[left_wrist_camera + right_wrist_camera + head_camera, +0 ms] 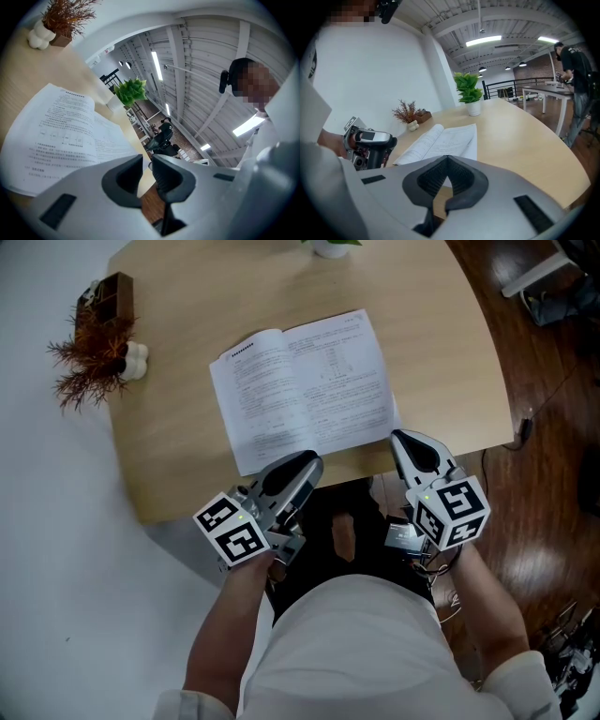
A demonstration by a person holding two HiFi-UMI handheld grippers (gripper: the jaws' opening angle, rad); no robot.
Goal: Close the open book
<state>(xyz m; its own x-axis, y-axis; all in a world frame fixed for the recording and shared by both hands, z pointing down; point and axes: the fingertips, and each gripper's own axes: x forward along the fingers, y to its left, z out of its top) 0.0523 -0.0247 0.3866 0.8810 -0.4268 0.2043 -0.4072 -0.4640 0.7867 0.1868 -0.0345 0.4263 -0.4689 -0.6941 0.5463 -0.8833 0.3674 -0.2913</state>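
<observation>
**Open book just ahead of both hand-held grippers**

The desk (pixel 187 456) carried the book (pixel 300 390), open flat, pages up, close to the near edge. Its spine ran away from the person, tilted a bit left, and the spread ran across.

- **Left hand-held gripper** (pixel 302 465): just short of the book's near edge, about at the spine's foot. Jaws a narrow gap apart, nothing in them.
- **Right hand-held gripper** (pixel 403 440): just beside the right page's near outer corner. Jaws clenched tip to tip, empty.

The right one looked better placed to flip that free page over. Whether it touched paper couldn't be told.

Nothing blocked the way. The dried plant (pixel 94 357) at the far left and the pot (pixel 330 247) at the far edge were both well apart from the book.
</observation>
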